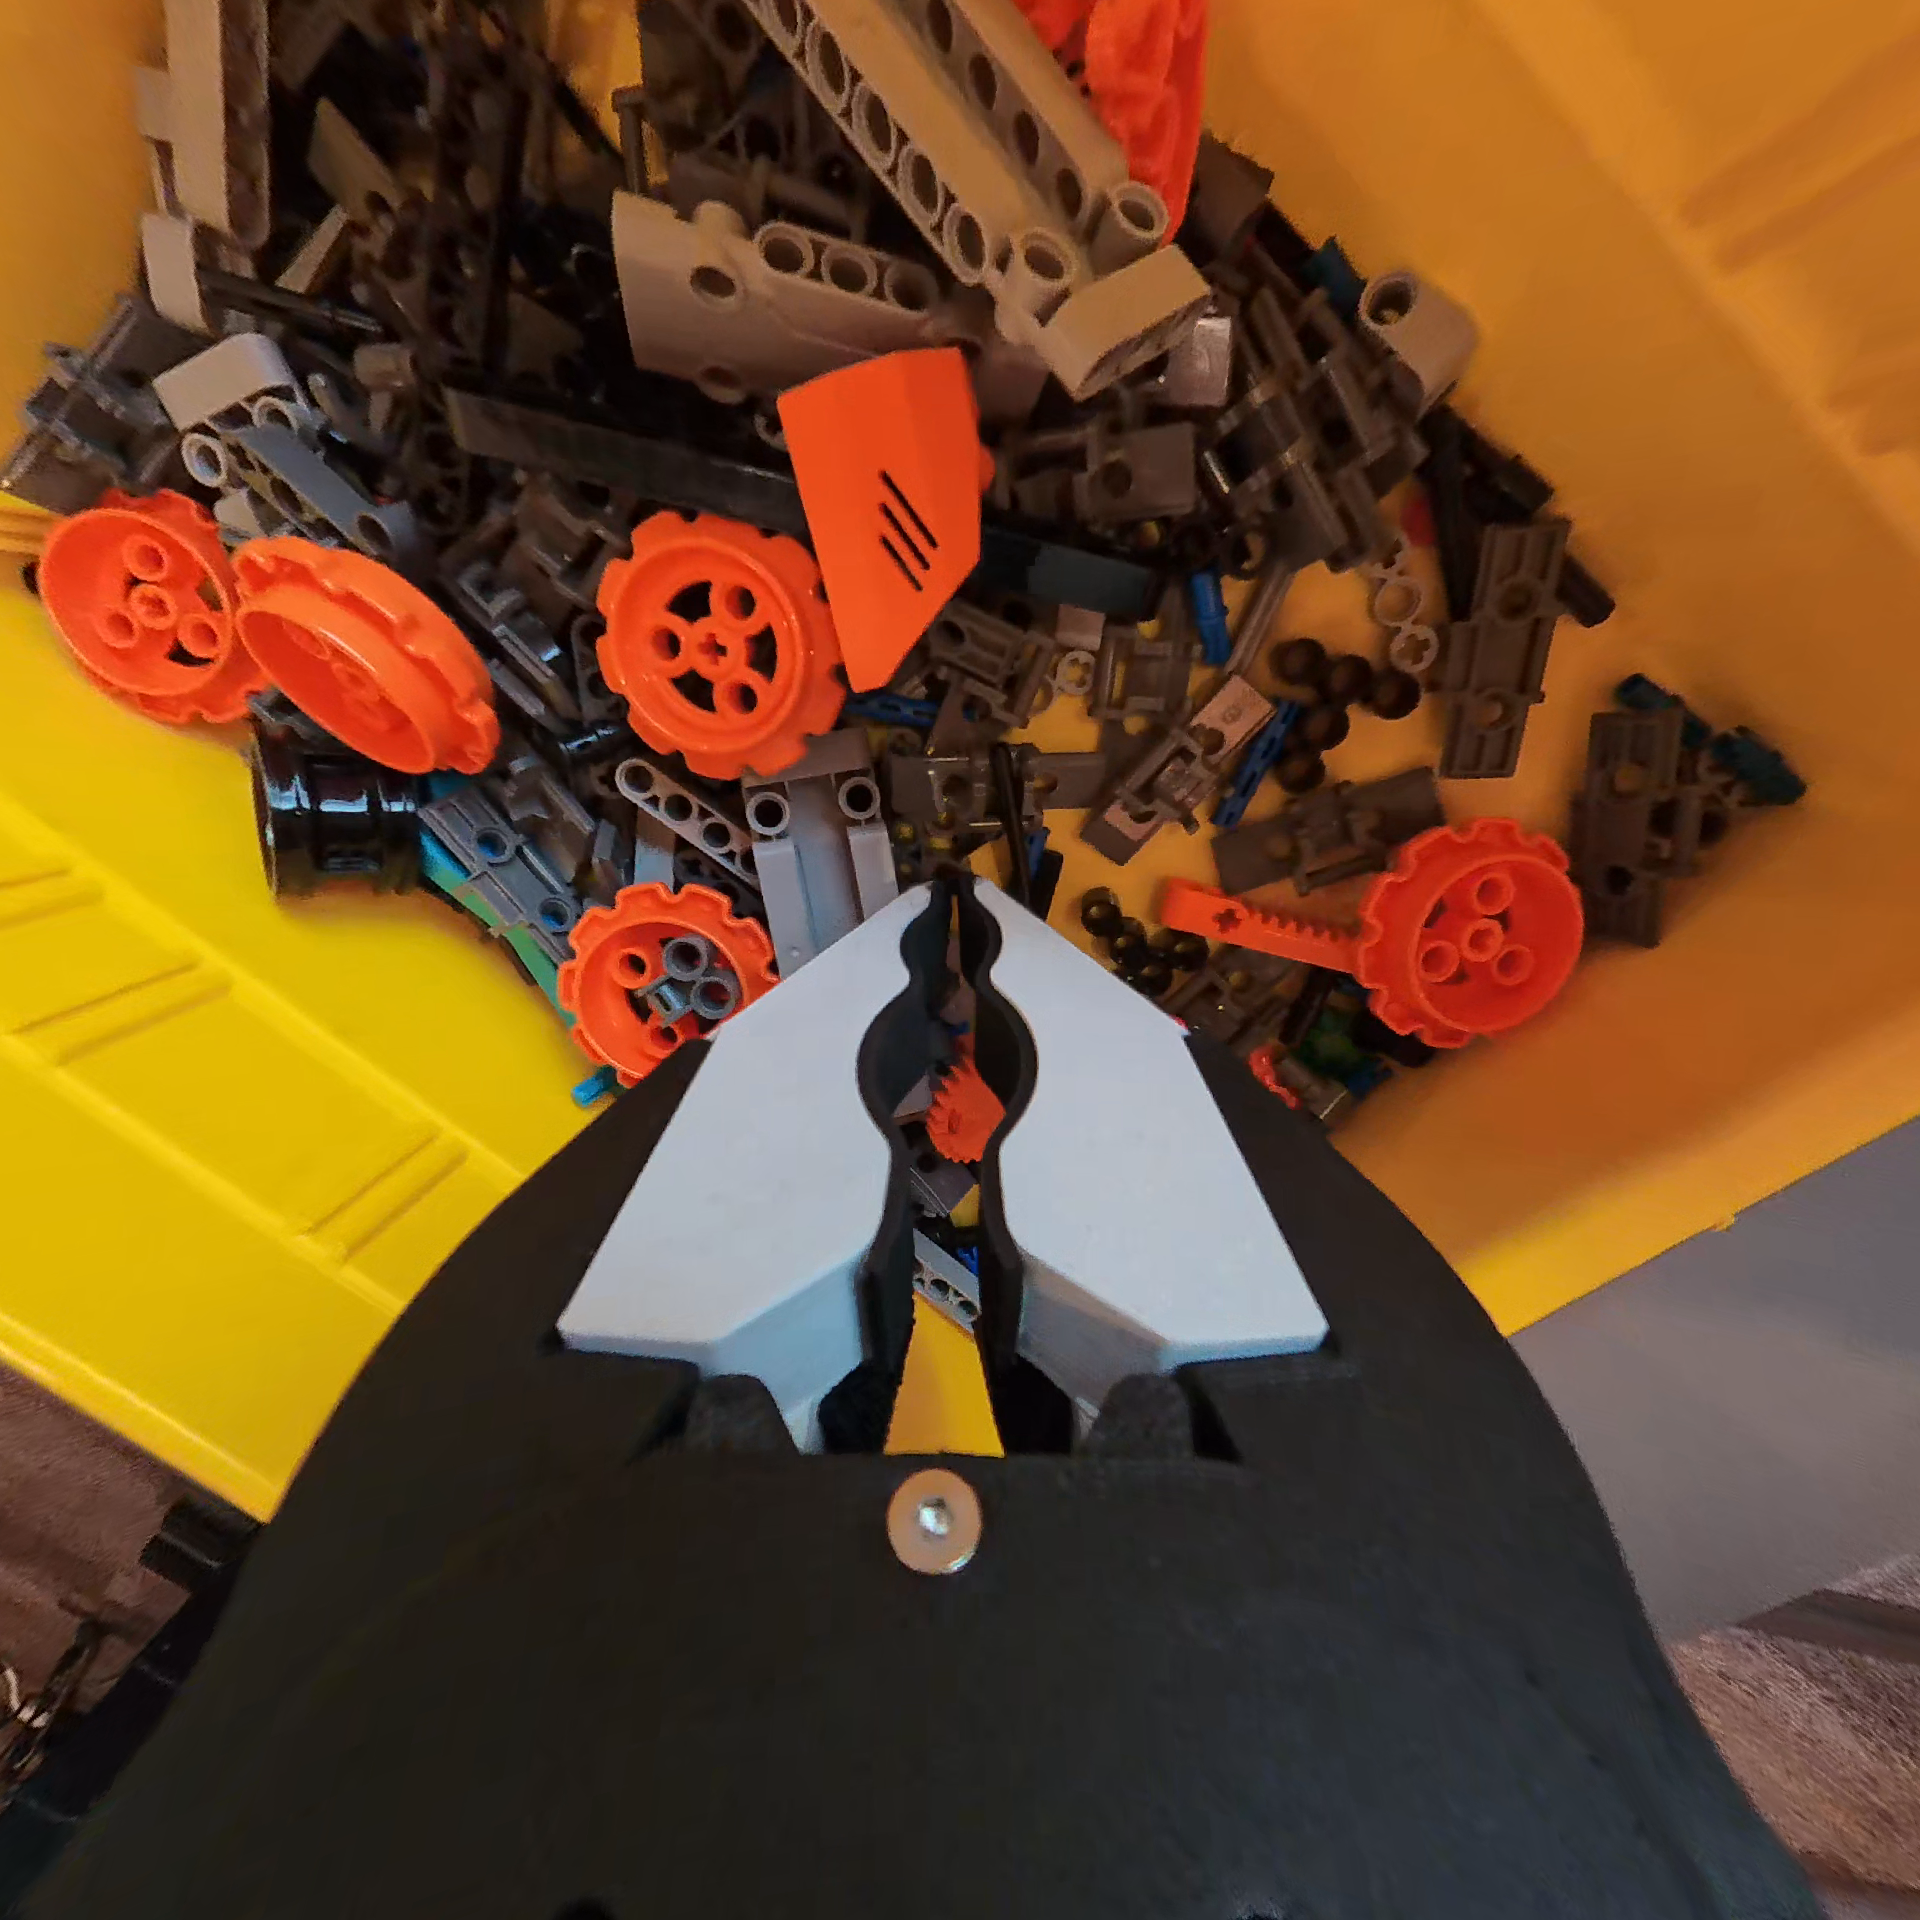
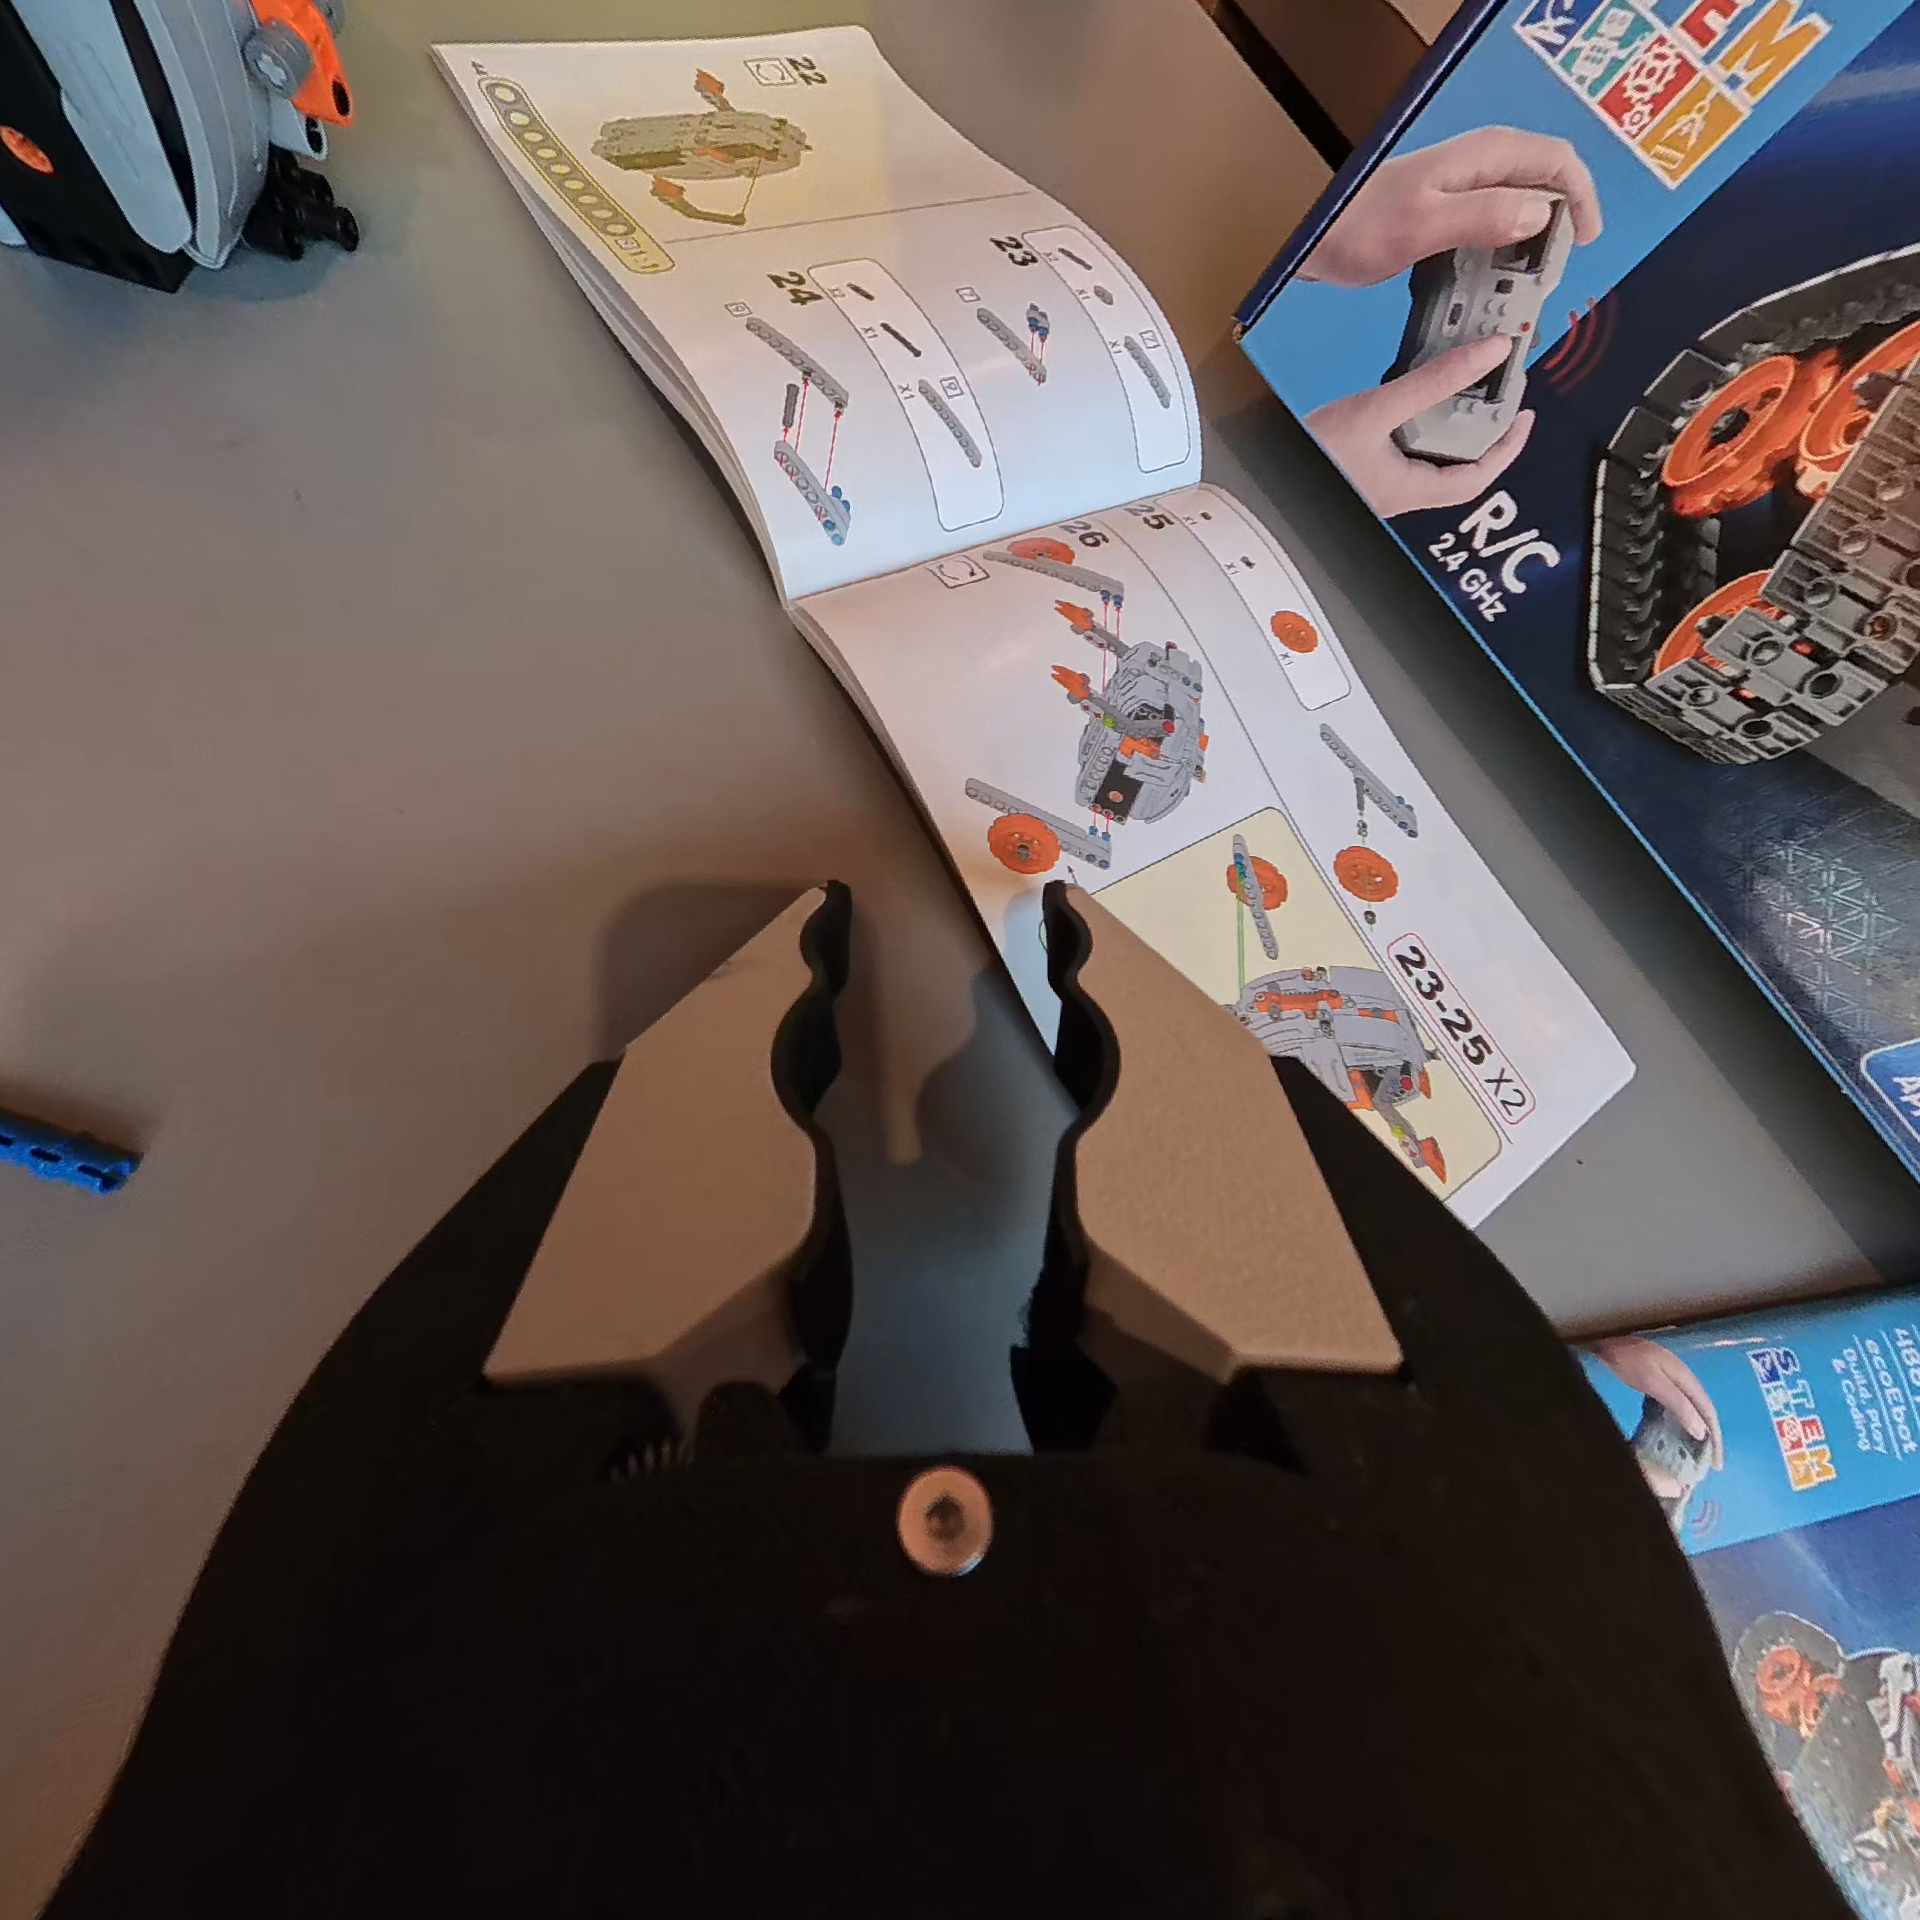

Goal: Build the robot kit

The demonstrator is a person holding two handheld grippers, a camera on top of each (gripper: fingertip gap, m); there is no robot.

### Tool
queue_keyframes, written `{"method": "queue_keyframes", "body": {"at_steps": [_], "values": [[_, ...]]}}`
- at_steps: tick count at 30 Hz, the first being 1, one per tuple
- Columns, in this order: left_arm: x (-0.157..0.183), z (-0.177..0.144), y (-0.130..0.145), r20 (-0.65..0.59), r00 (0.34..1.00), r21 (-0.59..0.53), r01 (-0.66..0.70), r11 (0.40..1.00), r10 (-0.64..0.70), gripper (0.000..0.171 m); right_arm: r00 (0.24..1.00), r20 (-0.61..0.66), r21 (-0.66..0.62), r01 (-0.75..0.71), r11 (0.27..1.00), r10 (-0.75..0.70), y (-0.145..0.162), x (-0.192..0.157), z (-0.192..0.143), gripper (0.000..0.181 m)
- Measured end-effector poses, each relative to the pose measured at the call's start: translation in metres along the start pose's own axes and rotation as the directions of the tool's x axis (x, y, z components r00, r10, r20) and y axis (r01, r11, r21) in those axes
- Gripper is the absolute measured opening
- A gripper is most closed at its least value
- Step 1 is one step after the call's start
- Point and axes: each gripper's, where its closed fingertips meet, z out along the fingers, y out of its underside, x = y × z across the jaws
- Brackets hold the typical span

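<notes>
Left gripper (image 1: 954, 902), jaws together, is hovering over a yellow plastic bin (image 1: 1558, 1143) of loose building parts; nothing visibly pinched.
Right gripper (image 2: 945, 899), jaws apart & empty, is hanging above grey worktop (image 2: 364, 675) beside open paper instruction booklet (image 2: 1039, 468). Orange toothed plastic wheels (image 1: 717, 644) look light, stiff, prob. best taken by rim. Bin is showing in left view only; booklet & blue cardboard box (image 2: 1662, 520) in right only.

Brightness: both views are well lit, with warm, saturated colour.
Shadows: the right gripper (image 2: 945, 899) casts a soft shadow on the grey table (image 2: 312, 623) just beyond its fingertips.
Glare: a light sheen lies on the open instruction booklet (image 2: 935, 416).
Blur: far parts in the yellow bin (image 1: 1558, 260) are soft.
Distortion: wide-angle bending curves the edges in both views.
</notes>
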Motion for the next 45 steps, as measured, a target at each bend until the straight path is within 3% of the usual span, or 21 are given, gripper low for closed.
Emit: {"method": "queue_keyframes", "body": {"at_steps": [12, 35, 41, 45], "values": [[0.011, -0.001, 0.002, -0.033, 0.997, 0.011, -0.07, 0.997, 0.07, 0.004, 1.0, 0.005, -0.001, -0.004, 1.0, 0.004, 0.0, -0.001, 0.0, 0.037], [0.009, 0.003, 0.01, -0.135, 0.976, -0.11, -0.188, 0.976, 0.172, 0.003, 1.0, 0.009, -0.002, -0.005, 1.0, 0.005, 0.0, -0.001, 0.0, 0.037], [0.001, -0.039, 0.001, 0.011, 0.996, 0.027, -0.087, 0.996, 0.087, 0.003, 1.0, 0.015, -0.003, -0.009, 1.0, 0.009, 0.0, -0.001, 0.0, 0.036], [0.012, -0.095, -0.019, 0.068, 0.997, 0.241, 0.019, 0.97, -0.037, 0.003, 0.999, 0.025, -0.007, -0.022, 1.0, 0.022, 0.001, -0.002, 0.001, 0.036]]}}
